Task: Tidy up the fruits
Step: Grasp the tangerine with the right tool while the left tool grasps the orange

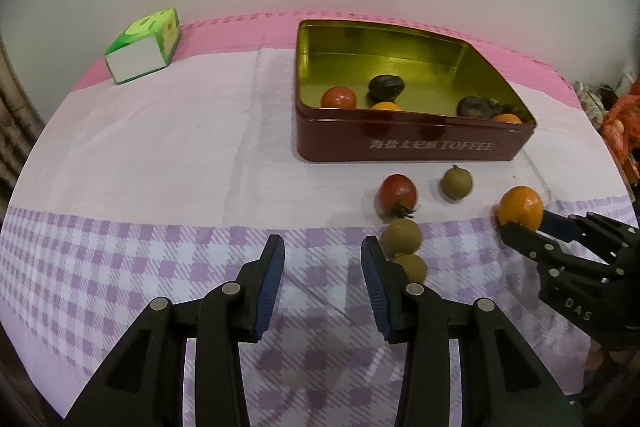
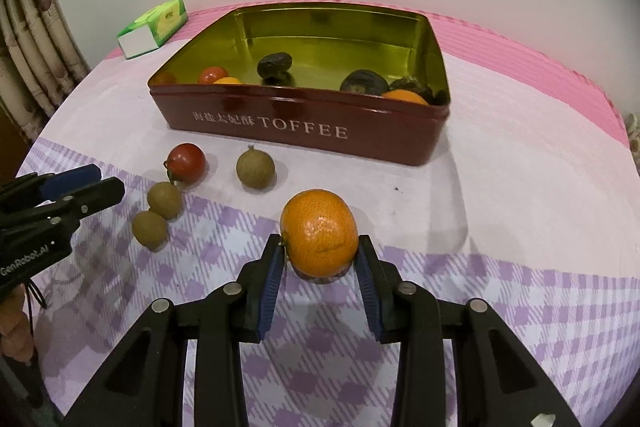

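My right gripper [image 2: 320, 259] is shut on an orange mandarin [image 2: 319, 233], just above the cloth in front of the red TOFFEE tin [image 2: 304, 125]. The mandarin [image 1: 520, 207] and right gripper [image 1: 532, 227] also show in the left wrist view. The tin [image 1: 408, 143] holds a tomato [image 1: 338, 97], two mandarins and dark fruits. On the cloth lie a tomato [image 2: 185, 158] and three brown longans [image 2: 255, 169] [image 2: 164, 199] [image 2: 149, 229]. My left gripper [image 1: 322, 255] is open and empty, with two longans [image 1: 401, 235] just right of its right finger.
A green and white tissue box [image 1: 142, 45] lies at the back left of the table. The table has a pink and purple checked cloth [image 2: 500, 187] and stands against a white wall. A curtain [image 2: 28, 39] hangs at the left.
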The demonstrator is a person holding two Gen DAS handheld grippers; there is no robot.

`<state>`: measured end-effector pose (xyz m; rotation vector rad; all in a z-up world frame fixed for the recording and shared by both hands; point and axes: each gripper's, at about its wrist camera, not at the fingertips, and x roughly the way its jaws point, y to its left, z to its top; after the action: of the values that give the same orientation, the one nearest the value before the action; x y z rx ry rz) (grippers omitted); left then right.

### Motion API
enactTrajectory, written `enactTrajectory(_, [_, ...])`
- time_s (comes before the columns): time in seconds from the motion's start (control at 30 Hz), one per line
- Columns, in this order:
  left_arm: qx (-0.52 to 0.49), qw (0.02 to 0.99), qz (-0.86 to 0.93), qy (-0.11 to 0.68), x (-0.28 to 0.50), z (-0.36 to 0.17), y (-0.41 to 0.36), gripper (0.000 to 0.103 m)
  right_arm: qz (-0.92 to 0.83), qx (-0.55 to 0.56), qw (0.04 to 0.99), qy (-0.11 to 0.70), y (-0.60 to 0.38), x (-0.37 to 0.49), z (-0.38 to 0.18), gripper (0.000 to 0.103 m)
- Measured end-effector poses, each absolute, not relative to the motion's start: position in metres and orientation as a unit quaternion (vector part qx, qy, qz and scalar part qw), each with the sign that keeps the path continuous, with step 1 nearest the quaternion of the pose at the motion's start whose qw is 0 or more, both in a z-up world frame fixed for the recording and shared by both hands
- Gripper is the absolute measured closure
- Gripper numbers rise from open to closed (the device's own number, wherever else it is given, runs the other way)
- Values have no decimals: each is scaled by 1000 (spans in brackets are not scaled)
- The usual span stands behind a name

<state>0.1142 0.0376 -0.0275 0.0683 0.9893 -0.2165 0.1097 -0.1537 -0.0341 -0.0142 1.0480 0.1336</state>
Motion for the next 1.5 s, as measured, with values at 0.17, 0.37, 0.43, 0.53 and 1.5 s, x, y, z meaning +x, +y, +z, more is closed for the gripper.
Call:
enactTrajectory(0.17, [39,874,-118,471,107,-23,27,62,61,1,864,499,-158,105,-34,69])
enactTrajectory(0.37, [41,870,-130,474,103,-22,13,62,58,6,864,500,-160,104,-35,70])
enactTrajectory(0.43, [44,868,-131,477,104,-25,8,62,56,9,864,500,-163,103,-35,70])
enactTrajectory(0.53, [48,865,-132,481,103,-29,1,62,55,15,863,502,-166,102,-36,71])
enactTrajectory(1.5, [64,862,-124,487,113,-55,-18,76,55,18,864,499,-167,100,-37,71])
